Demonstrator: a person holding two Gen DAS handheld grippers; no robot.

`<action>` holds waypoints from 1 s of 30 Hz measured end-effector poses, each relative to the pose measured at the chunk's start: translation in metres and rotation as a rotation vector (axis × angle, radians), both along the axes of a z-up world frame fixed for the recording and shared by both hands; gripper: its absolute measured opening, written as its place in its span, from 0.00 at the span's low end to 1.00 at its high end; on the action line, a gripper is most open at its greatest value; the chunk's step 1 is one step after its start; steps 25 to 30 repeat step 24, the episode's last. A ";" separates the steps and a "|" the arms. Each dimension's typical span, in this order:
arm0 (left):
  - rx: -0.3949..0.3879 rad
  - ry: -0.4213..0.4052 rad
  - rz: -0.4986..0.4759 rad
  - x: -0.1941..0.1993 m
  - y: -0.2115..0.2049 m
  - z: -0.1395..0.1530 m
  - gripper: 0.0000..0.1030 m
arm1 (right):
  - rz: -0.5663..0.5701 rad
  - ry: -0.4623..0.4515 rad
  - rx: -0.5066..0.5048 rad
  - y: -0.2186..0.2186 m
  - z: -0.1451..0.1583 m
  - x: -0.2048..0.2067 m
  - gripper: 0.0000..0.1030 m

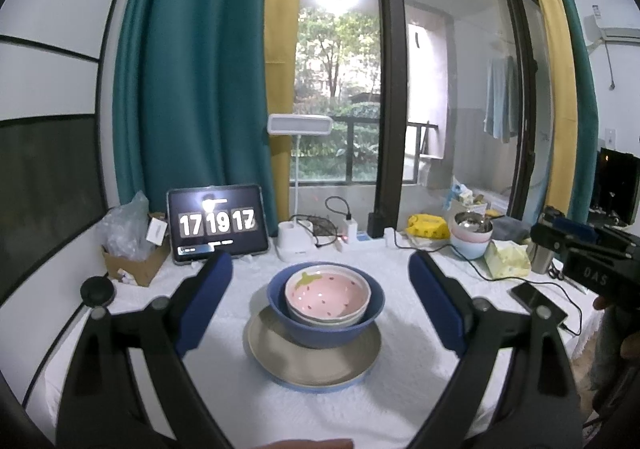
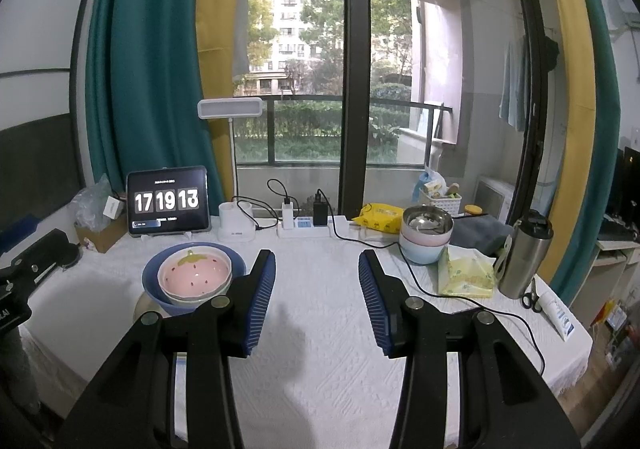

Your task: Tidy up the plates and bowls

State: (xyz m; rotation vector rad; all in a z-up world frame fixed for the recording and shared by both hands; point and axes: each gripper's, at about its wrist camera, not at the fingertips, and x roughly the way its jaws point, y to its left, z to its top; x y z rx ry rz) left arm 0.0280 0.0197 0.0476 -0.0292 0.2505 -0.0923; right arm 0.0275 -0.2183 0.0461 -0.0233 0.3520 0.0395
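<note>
A pink strawberry bowl [image 1: 328, 291] [image 2: 194, 275] nests in a white bowl inside a blue bowl [image 1: 326, 331] [image 2: 152, 283]. That stack rests on a beige plate [image 1: 288, 363] [image 2: 143, 307] over a light blue plate, on the white tablecloth. My left gripper [image 1: 320, 263] is open wide, its blue pads on either side of the stack and short of it, touching nothing. My right gripper [image 2: 316, 255] is open over bare cloth to the right of the stack, with nothing between its fingers. Each gripper's body shows at the edge of the other view [image 1: 584, 249] [image 2: 24, 277].
A second stack, a steel bowl on pink and pale blue bowls [image 1: 472, 235] [image 2: 426, 239], stands back right. The back edge holds a tablet clock [image 1: 218, 223], lamp base [image 2: 236, 227], power strip [image 2: 304, 227] and cables. A steel flask [image 2: 524, 255], tissue pack [image 2: 466, 275], phone [image 1: 538, 301] and scissors [image 2: 530, 299] crowd the right.
</note>
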 end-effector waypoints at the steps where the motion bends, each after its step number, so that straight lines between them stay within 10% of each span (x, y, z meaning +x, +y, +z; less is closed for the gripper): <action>1: 0.001 -0.001 0.000 0.000 -0.001 0.000 0.88 | 0.000 -0.001 0.000 0.000 0.000 0.000 0.45; 30: -0.004 -0.003 -0.001 -0.004 -0.005 0.005 0.88 | -0.011 -0.007 0.006 -0.009 -0.003 0.001 0.45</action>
